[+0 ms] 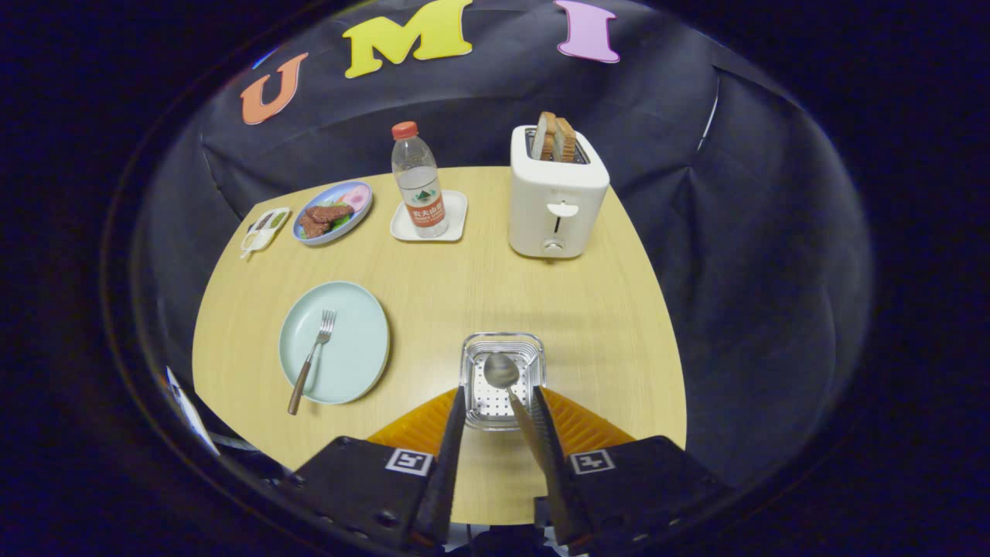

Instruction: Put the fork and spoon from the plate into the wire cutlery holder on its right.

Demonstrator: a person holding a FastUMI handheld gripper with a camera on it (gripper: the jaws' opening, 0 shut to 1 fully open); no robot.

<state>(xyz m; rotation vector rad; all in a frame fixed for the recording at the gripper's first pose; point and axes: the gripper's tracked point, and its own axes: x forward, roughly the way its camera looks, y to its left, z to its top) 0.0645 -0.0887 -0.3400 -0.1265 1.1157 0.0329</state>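
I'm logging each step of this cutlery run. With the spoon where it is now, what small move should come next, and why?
Probably pull the gripper back from the spoon: its bowl already lies in the wire cutlery holder and its handle leans along one finger, the fingers apart. That clears the way to the fork, on the plate beside the holder.

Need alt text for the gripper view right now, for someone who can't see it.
The gripper hangs over the wire holder with the spoon between its open fingers, bowl over the holder. The fork lies on the plate to the left.
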